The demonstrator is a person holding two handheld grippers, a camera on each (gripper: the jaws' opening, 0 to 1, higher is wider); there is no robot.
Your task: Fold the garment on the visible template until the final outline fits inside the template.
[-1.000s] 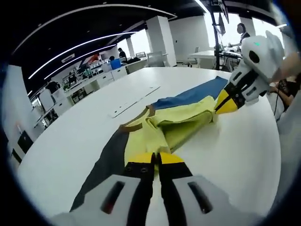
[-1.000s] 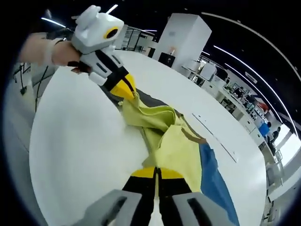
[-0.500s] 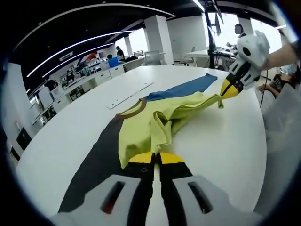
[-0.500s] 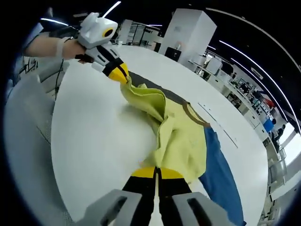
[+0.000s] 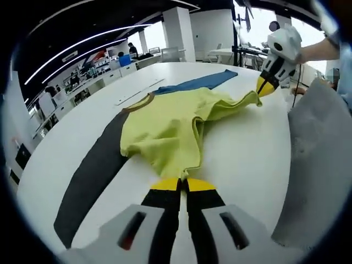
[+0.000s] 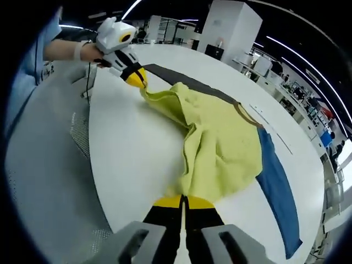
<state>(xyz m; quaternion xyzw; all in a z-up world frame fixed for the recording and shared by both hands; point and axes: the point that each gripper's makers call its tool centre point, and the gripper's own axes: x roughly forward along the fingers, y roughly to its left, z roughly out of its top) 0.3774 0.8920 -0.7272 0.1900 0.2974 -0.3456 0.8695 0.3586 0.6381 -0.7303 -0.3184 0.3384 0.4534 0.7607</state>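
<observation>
A yellow garment (image 5: 165,129) with a brown collar lies stretched over the white table (image 5: 242,148), across a template strip that is dark grey (image 5: 91,173) at one end and blue (image 5: 193,83) at the other. My left gripper (image 5: 180,185) is shut on the garment's near hem. My right gripper (image 5: 264,89), held by a hand at the upper right, is shut on a pulled-out corner. In the right gripper view the garment (image 6: 223,140) runs from my right gripper (image 6: 184,201) to the left gripper (image 6: 137,81). The blue strip (image 6: 278,187) lies beyond it, and the dark strip (image 6: 170,74) farther up.
A thin white strip (image 5: 137,93) lies on the table past the collar. Grey floor (image 6: 49,165) shows beyond the table's rounded edge, near both grippers. A light blue sleeve (image 6: 33,60) is at the left. Office desks, seated people and a white pillar (image 6: 228,27) stand behind.
Both grippers have drawn back toward the table edge and apart, still gripping. The garment, bunched before, is now pulled out flatter and wider over the template.
</observation>
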